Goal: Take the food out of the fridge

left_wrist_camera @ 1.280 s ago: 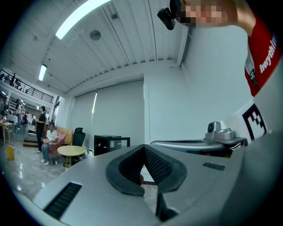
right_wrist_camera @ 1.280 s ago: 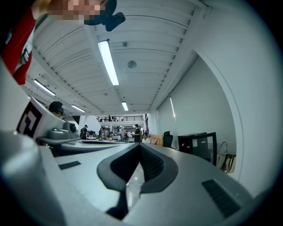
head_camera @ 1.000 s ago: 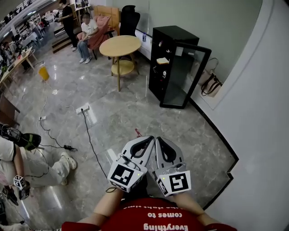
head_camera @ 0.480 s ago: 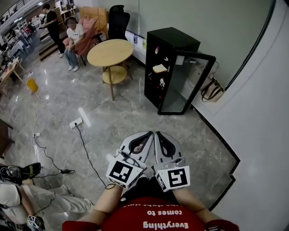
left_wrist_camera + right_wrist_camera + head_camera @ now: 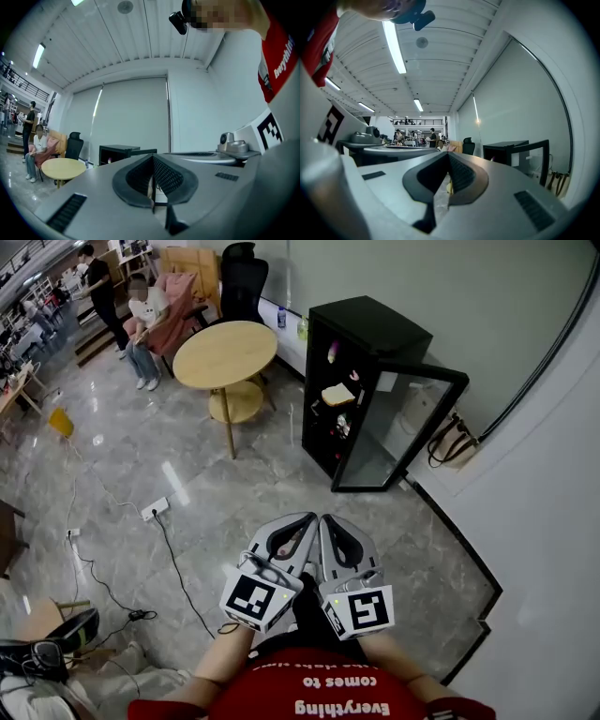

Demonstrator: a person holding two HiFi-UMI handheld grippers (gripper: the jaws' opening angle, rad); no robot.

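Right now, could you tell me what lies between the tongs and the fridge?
Only bare floor separates the left tongs and right tongs from the open fridge, in the head view; the cable lies further left.

Floor (image 5: 234, 493): glossy grey marble tiles across most of the head view.
Left of centre, on floor: white power strip (image 5: 155, 510), black cable (image 5: 178, 563) trailing toward the bottom edge.
Upper centre, on floor: round wooden counter (image 5: 225, 352).
Upper right, on floor: black fridge (image 5: 375, 329), glass door (image 5: 398, 427) swung open.
Fridge shelves: small pink item (image 5: 332, 354) on top one, pale flat food (image 5: 337, 395) on the one below.
Right of fridge, on floor: brown handbag (image 5: 452, 448) against the wall.
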